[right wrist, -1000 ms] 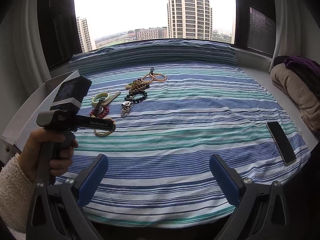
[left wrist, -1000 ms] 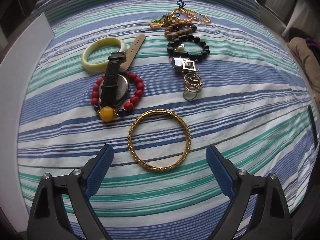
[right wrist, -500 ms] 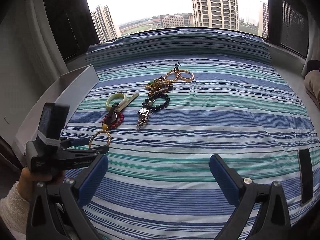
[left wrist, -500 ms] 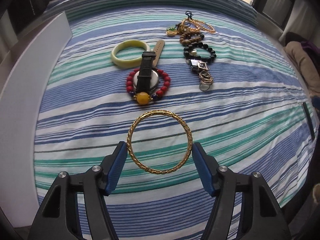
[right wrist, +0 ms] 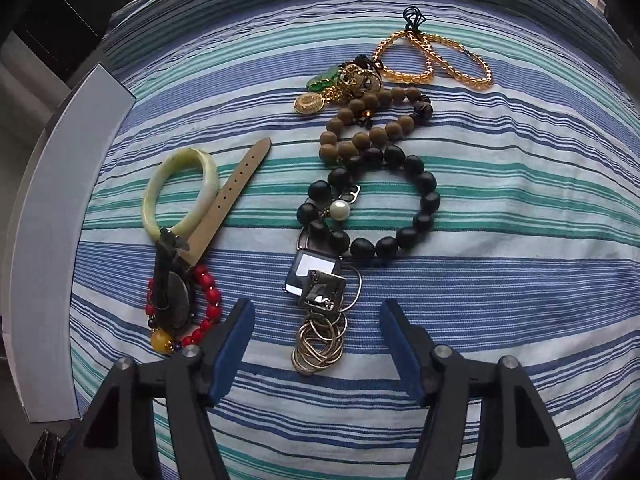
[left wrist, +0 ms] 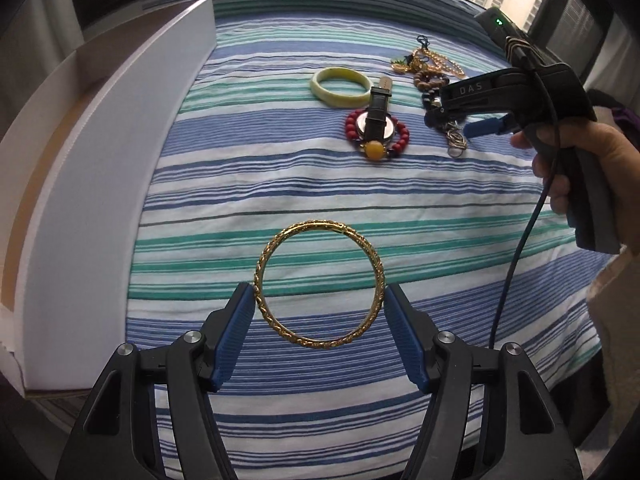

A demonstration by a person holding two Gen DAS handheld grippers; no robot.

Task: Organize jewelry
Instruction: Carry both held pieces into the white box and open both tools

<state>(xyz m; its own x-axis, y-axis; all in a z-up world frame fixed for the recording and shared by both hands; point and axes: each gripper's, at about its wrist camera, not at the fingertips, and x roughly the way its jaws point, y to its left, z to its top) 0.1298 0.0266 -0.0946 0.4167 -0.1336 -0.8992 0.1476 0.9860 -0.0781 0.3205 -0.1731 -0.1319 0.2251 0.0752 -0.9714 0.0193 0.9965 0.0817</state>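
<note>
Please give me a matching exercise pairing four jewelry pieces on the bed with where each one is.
Things:
1. gold bangle
2. pale green bangle
3. coiled silver chain
4. amber bead strand

Places:
A. farthest up the bed
B. between the right claw's open fingers
C. clamped in the left claw
D. against the tan watch strap

Pairs: 1-C, 2-D, 3-B, 4-A

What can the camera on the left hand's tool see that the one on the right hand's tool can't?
Only the left view: the gold twisted bangle pinched in the left tool, and a hand holding the right tool. Only the right view: the black bead bracelet clearly, and the coiled silver chain between its open fingers. Both: the pale green bangle, the red bead bracelet and the striped bedcover.
</note>
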